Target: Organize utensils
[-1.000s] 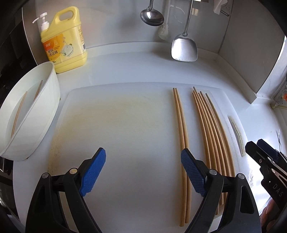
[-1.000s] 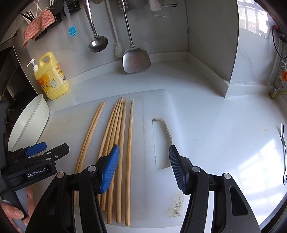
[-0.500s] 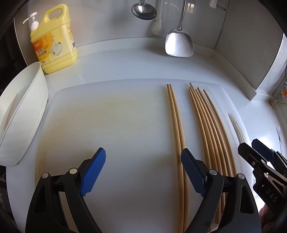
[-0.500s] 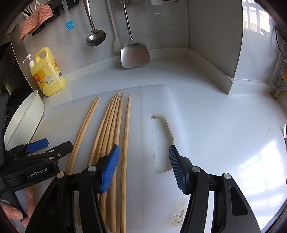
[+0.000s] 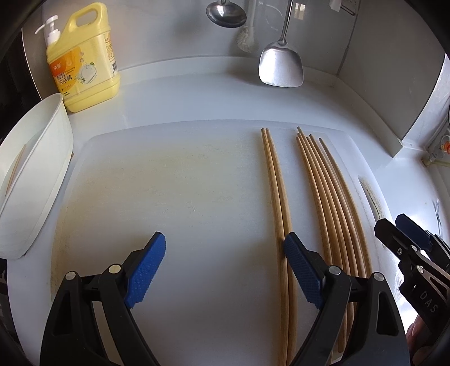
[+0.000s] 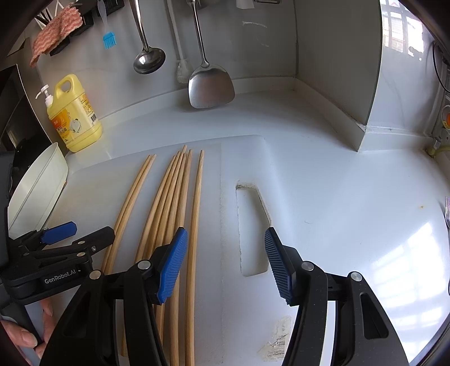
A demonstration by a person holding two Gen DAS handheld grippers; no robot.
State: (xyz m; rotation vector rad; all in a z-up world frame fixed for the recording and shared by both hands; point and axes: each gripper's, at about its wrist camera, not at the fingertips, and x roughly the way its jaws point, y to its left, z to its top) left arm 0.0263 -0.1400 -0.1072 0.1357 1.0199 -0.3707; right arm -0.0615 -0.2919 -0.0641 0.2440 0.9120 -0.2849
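Wooden chopsticks lie lengthwise on a white cutting board (image 5: 168, 183). A pair of chopsticks (image 5: 274, 180) lies left of a bundle of several chopsticks (image 5: 323, 180). My left gripper (image 5: 225, 267) hovers open over the board, its right pad just beside the pair; nothing sits between its pads. In the right wrist view the pair (image 6: 132, 194) and the bundle (image 6: 174, 194) sit left of the board's handle slot (image 6: 250, 225). My right gripper (image 6: 225, 261) stands open and empty over the board, its left pad above the bundle's right side. The left gripper (image 6: 76, 233) shows at the left.
A white bowl (image 5: 36, 180) holding a chopstick stands at the left edge. Behind it is a yellow detergent bottle (image 5: 81, 59). A ladle (image 5: 225, 14) and a metal spatula (image 5: 281, 64) hang on the back wall. A fork (image 6: 447, 214) lies at the far right.
Both views have shifted slightly: the bowl has slid further out at the left and the chopsticks sit a little nearer. Neither gripper's opening has changed.
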